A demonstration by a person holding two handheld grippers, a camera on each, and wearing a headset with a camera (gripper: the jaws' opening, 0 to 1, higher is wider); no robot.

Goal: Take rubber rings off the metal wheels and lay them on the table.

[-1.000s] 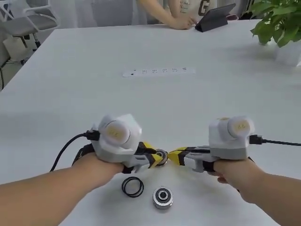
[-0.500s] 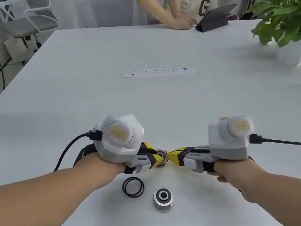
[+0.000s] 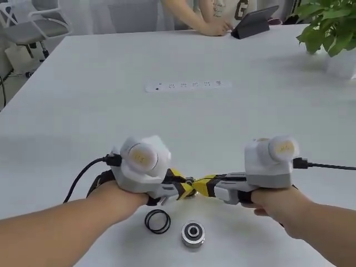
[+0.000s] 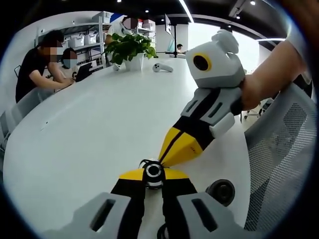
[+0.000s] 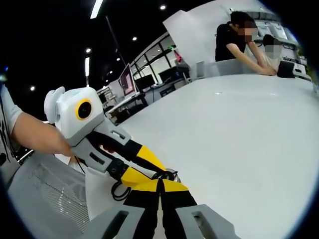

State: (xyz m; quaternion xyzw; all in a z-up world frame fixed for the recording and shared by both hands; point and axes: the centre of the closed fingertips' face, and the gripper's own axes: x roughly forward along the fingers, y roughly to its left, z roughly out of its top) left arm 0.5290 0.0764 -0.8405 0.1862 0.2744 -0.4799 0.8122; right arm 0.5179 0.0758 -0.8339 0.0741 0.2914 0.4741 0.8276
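Change noted: over the last second the right gripper (image 3: 203, 185) has closed the small gap to the held wheel (image 4: 153, 173). Its yellow tips now meet those of the left gripper (image 3: 184, 189) at that wheel. I judge the pull-off of the next ring is starting, not finished.

Jaw state:
1. Left jaws: closed down onto the held wheel, clamping it on both sides just above the bench (image 3: 167, 122).
2. Right jaws: drawn nearly together, with a thin slit between them. They appear to pinch the rubber ring (image 5: 169, 175) at the rim of the held wheel. The grip itself is small in the right gripper view, so this is my reading.

Positions from the held wheel:
- The loose rings (image 3: 157, 221) lie flat on the bench, nearer to me and a little left.
- The bare wheel (image 3: 193, 233) lies flat, nearer to me, just right of the loose rings.

Materials:
- The wheels are bright metal, round, with a dark inner band and a centre bore, like a bearing.
- The rings are thin black loops that overlap where they lie. I judge them soft and stretchy.
- The bench top is smooth, matt white.
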